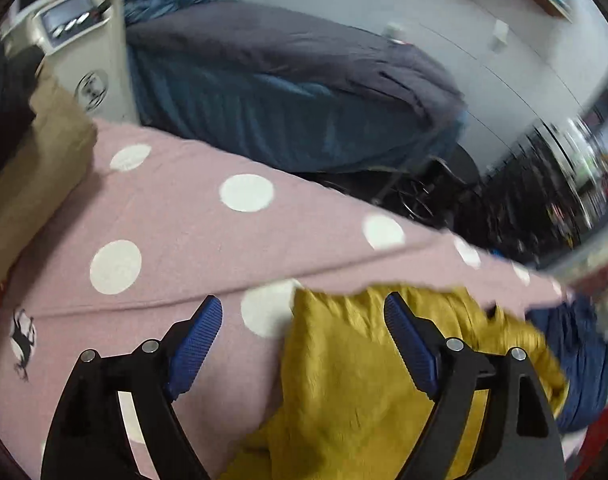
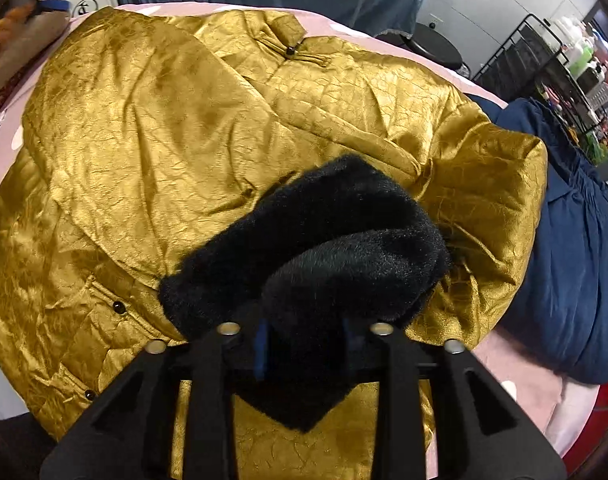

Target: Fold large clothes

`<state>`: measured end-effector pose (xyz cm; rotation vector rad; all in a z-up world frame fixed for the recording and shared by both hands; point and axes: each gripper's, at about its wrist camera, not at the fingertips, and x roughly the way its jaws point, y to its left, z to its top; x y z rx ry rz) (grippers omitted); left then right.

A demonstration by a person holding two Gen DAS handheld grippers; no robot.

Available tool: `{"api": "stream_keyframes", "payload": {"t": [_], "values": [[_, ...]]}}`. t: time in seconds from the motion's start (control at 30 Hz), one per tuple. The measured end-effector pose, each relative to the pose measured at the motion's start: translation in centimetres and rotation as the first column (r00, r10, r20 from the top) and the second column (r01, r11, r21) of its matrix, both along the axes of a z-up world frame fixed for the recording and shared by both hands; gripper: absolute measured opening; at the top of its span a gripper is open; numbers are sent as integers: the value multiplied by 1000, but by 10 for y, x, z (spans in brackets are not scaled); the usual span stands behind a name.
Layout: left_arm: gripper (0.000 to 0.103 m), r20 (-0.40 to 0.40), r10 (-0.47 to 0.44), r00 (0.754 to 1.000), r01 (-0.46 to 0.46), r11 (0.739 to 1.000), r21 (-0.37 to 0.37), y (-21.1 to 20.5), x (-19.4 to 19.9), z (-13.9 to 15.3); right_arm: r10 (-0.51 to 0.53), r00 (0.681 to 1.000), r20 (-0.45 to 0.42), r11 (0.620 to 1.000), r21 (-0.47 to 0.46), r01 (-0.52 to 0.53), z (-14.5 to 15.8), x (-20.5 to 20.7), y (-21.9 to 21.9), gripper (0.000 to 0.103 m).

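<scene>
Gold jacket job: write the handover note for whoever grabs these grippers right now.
Left gripper: open, holding nothing, over the jacket's edge.
Right gripper: shut on the black fur lining, lifting it above the jacket.
Gold jacket: spread on the pink dotted cover, collar on the far side, one side already turned inward. Navy garment lies to its right.
Left: lay the held part down, finish folding.

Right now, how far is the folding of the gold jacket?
Partly done: one side of the gold jacket already lies folded over its front. The right gripper pinches the black fur cuff, bringing that sleeve inward. The left gripper is open, holding nothing. The final folds remain.
</scene>
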<state>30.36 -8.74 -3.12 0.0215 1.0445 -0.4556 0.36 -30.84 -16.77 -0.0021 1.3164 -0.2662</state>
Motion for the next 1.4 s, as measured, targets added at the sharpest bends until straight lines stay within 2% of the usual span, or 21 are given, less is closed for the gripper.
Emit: {"api": "stream_keyframes", "payload": {"t": [0.07,0.1,0.17,0.27,0.4,0.53,0.63,0.67,0.7,0.77,0.83,0.87,0.9,0.97,1.07,1.13,1.23,1.27,1.3,1.37,1.4], "values": [[81,31,-96,995,94,994,48,-6,-37,1,-60,998,12,998,14,60,7,-2,-7,50],[81,34,-145,989,142,988,67,-10,-57,-2,-83,996,23,996,24,82,11,-2,-9,56],[81,16,-213,977,211,972,105,-17,-99,-17,-140,988,61,990,37,138,25,-11,-16,61],[81,-46,-272,961,275,946,171,-24,-148,-50,-195,976,100,981,27,193,43,-26,-22,64],[81,-78,-298,951,308,927,213,-37,-180,-81,-215,965,149,976,3,217,62,-41,-22,64],[81,-124,-263,957,287,924,254,-54,-169,-99,-181,978,103,981,87,173,49,-40,-20,64],[84,-162,-225,961,260,934,246,-59,-148,-109,-215,971,106,965,174,195,35,-31,-26,62],[85,-176,-215,961,254,936,245,-62,-141,-113,-207,972,107,965,185,185,30,-26,-27,52],[86,-188,-209,960,251,938,238,-64,-135,-117,-187,978,96,970,176,169,25,-20,-25,34],[86,-212,-187,959,234,946,225,-71,-121,-122,-96,994,48,989,119,90,11,0,-17,19],[88,-234,-164,958,218,949,228,-77,-108,-128,-10,999,51,1000,-2,10,13,13,-5,18],[90,-248,-141,958,199,953,227,-78,-102,-131,41,997,66,996,-80,-35,18,20,3,18],[92,-267,-117,957,180,958,225,-78,-97,-135,65,996,68,991,-118,-57,19,25,7,18],[96,-316,-66,947,138,968,210,-79,-86,-143,115,993,20,973,-204,-108,11,34,13,18],[98,-342,-75,937,154,966,208,-86,-82,-149,138,985,-100,954,-255,-160,-22,40,11,18],[98,-326,-93,941,173,959,226,-90,-83,-146,131,983,-129,956,-248,-160,-34,39,6,19],[97,-303,-107,947,178,960,217,-82,-84,-139,85,994,-69,976,-197,-97,-17,36,1,29],[97,-299,-109,948,175,963,206,-78,-85,-136,50,998,-24,985,-161,-53,-4,31,-4,40],[97,-295,-112,949,174,965,194,-73,-87,-133,27,1000,7,990,-140,-26,3,26,-7,56],[97,-275,-132,952,183,968,169,-61,-92,-123,-57,994,96,996,-58,62,24,9,-19,72],[96,-263,-144,954,191,968,164,-55,-97,-119,-95,989,117,995,-25,98,30,2,-24,72]]}}
